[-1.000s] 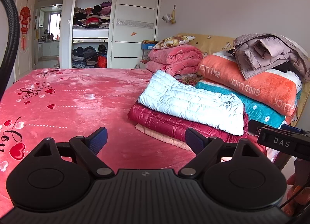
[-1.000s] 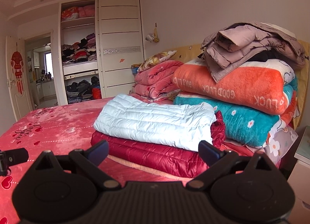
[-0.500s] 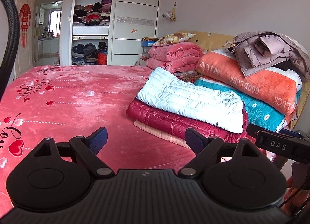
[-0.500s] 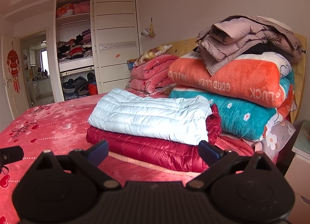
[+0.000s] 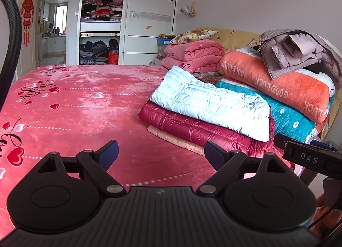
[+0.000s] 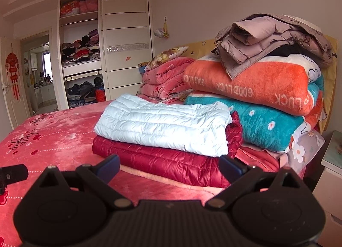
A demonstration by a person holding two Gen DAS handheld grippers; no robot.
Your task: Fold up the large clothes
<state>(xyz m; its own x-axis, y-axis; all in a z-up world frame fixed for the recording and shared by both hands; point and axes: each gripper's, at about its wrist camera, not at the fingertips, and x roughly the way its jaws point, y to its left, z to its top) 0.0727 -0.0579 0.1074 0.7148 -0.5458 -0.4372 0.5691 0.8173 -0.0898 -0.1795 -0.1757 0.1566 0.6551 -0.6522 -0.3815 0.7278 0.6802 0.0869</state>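
A folded pale blue quilted jacket (image 5: 211, 105) (image 6: 164, 125) lies on top of a folded dark red puffer jacket (image 5: 192, 129) (image 6: 162, 161), with a peach garment (image 5: 173, 139) under both, on the pink bed (image 5: 85, 101). A crumpled mauve coat (image 5: 297, 52) (image 6: 267, 37) rests high on stacked blankets. My left gripper (image 5: 161, 154) is open and empty, short of the stack's near left corner. My right gripper (image 6: 170, 166) is open and empty, just in front of the red jacket's near edge.
Orange and teal blankets (image 6: 256, 88) are stacked at the headboard, with rolled pink quilts (image 5: 192, 54) behind. An open wardrobe (image 5: 100, 22) full of clothes and a doorway stand beyond the bed. A white bedside cabinet (image 6: 329, 172) is at right. The right tool's body (image 5: 310, 159) shows beside me.
Both views have shifted slightly closer to the folded stack, and it sits a little lower in the frames. Both grippers stay open and empty.
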